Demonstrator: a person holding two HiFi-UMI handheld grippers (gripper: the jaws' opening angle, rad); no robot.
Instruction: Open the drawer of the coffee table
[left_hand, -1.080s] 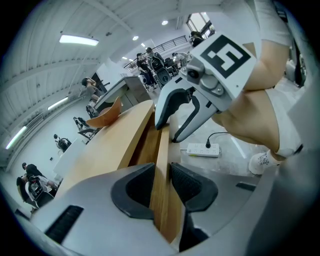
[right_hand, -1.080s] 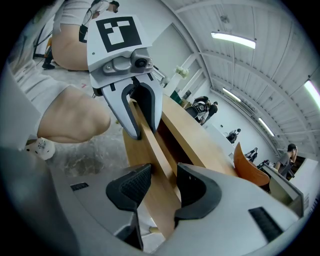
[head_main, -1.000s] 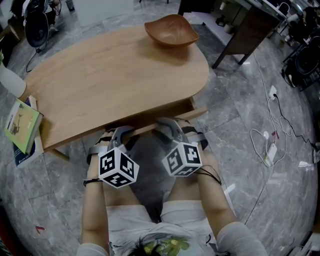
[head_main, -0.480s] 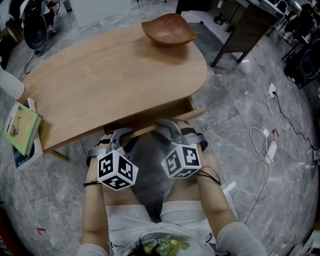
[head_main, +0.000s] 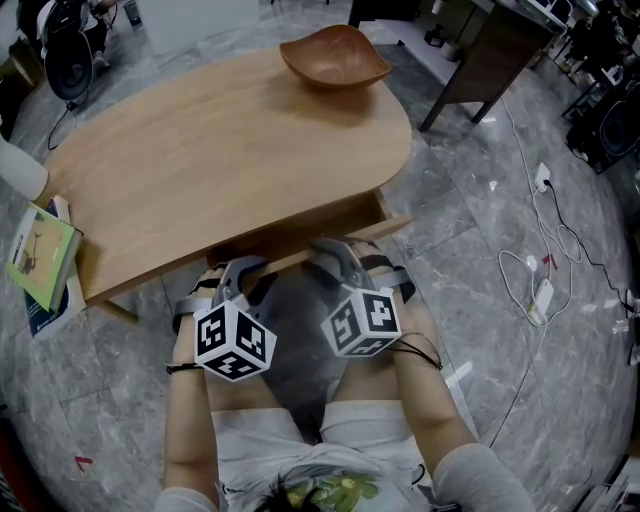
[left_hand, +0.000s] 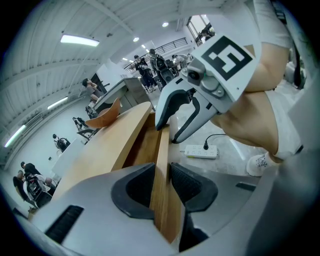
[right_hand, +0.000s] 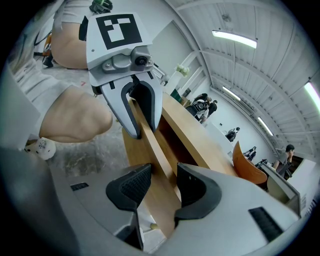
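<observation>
Bench: a light-wood oval bench (head_main: 220, 160) fills the upper half of my head view and stands on a grey marbled floor (head_main: 480, 230).
Drawer: the shallow light-wood drawer (head_main: 386, 229) sits under the bench's near edge. Its front panel is drawn slightly out, with a dark gap behind it.
Left gripper: the fingers of my grey left gripper (left_hand: 161, 182) pinch the top edge of the drawer's front panel, one pad on each face.
Right gripper: my grey right gripper (right_hand: 160, 187) pinches the same panel, just beside the left one.
Bowl: a brown wooden bowl (head_main: 335, 58) rests at the bench's far edge, well apart from both grippers.
Book: a green-covered book (head_main: 40, 250) lies by the bench's left end.
Power strip: a white power strip (head_main: 540, 305) lies on the floor to the right.
</observation>
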